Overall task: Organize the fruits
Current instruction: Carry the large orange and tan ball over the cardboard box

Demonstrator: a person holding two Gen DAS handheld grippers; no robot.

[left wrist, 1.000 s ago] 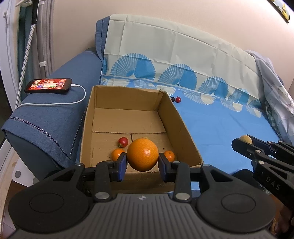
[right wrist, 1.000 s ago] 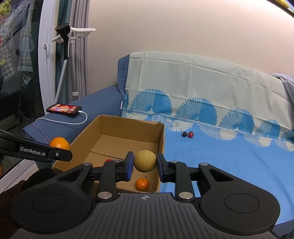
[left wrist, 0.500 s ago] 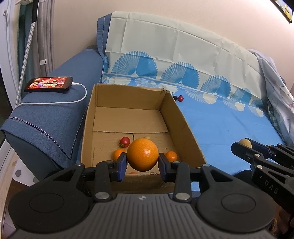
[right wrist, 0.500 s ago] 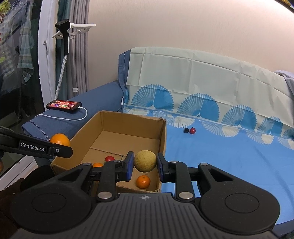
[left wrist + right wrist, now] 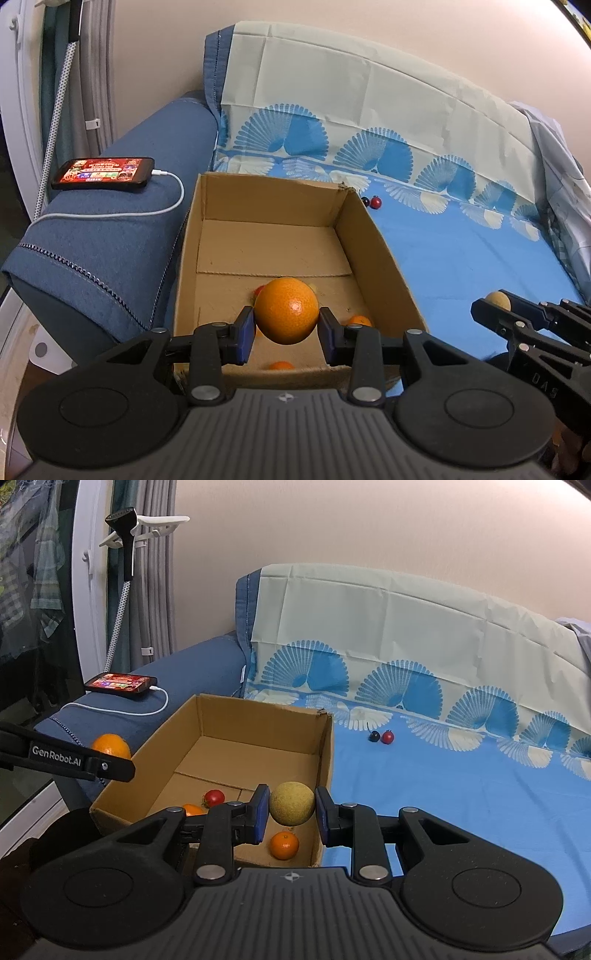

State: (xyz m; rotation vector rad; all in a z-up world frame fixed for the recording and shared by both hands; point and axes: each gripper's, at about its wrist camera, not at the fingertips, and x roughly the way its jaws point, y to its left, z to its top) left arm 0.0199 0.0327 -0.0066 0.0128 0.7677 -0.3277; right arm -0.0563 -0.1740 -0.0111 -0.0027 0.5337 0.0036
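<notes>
My left gripper [image 5: 286, 328] is shut on a large orange [image 5: 286, 311], held above the near end of an open cardboard box [image 5: 269, 225]. My right gripper [image 5: 291, 808] is shut on a round yellow-green fruit [image 5: 291, 803], just over the box's near right corner [image 5: 325, 760]. Inside the box lie small oranges [image 5: 283, 844] [image 5: 359, 320] and a red tomato [image 5: 214, 796]. The left gripper's orange [image 5: 110, 746] shows at the left of the right wrist view. Two small fruits, one dark [image 5: 375, 735] and one red [image 5: 388, 736], rest on the blue sheet beyond the box.
The box sits on a sofa covered by a blue fan-patterned sheet [image 5: 461, 782]. A phone [image 5: 103, 178] on a white charging cable [image 5: 162, 210] lies on the blue armrest at the left. A wall and curtain stand behind.
Both grippers have edged forward toward the box with their fruits still held. The box looks a little nearer and lower in both views.
</notes>
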